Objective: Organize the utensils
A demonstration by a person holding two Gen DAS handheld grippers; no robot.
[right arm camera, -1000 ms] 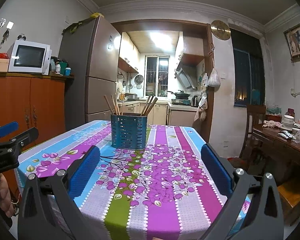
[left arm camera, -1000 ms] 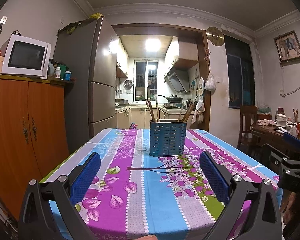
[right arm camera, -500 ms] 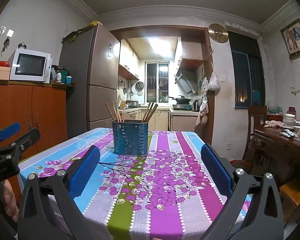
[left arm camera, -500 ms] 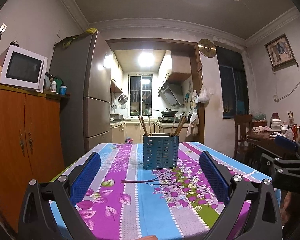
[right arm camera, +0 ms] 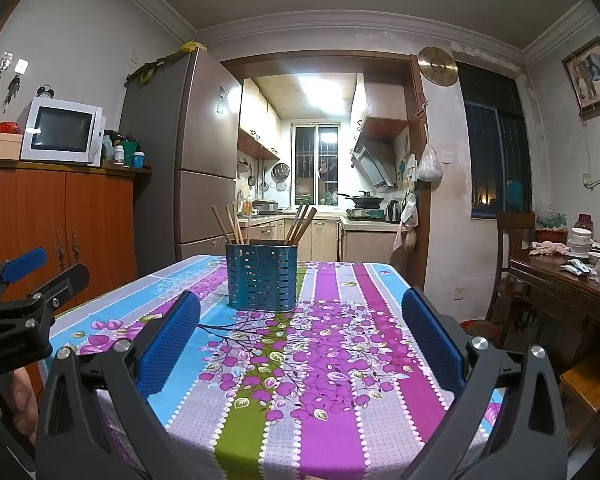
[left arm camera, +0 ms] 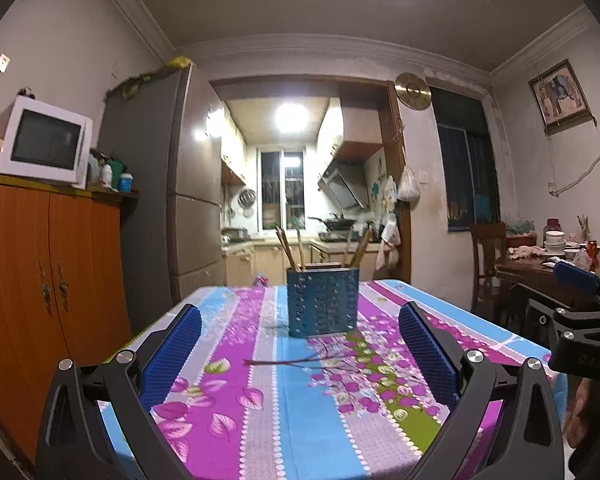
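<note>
A blue perforated utensil holder [left arm camera: 322,301] stands upright in the middle of the table with several wooden chopsticks [left arm camera: 288,249] sticking out of it; it also shows in the right wrist view [right arm camera: 262,276] with its chopsticks [right arm camera: 233,225]. My left gripper [left arm camera: 300,342] is open and empty, low at the table's near edge, well short of the holder. My right gripper [right arm camera: 300,332] is open and empty, also at the near edge. Each gripper shows at the side of the other's view.
The table carries a flowered striped cloth [right arm camera: 324,352]. An orange cabinet [left arm camera: 40,280] with a microwave [left arm camera: 44,146] stands left, a fridge [left arm camera: 172,208] behind it. A dark wooden side table [right arm camera: 560,284] with dishes and a chair [left arm camera: 488,256] stand right.
Both grippers have dropped lower and tilted up, so the holder sits lower in view and more ceiling shows. Both jaws stay open and empty.
</note>
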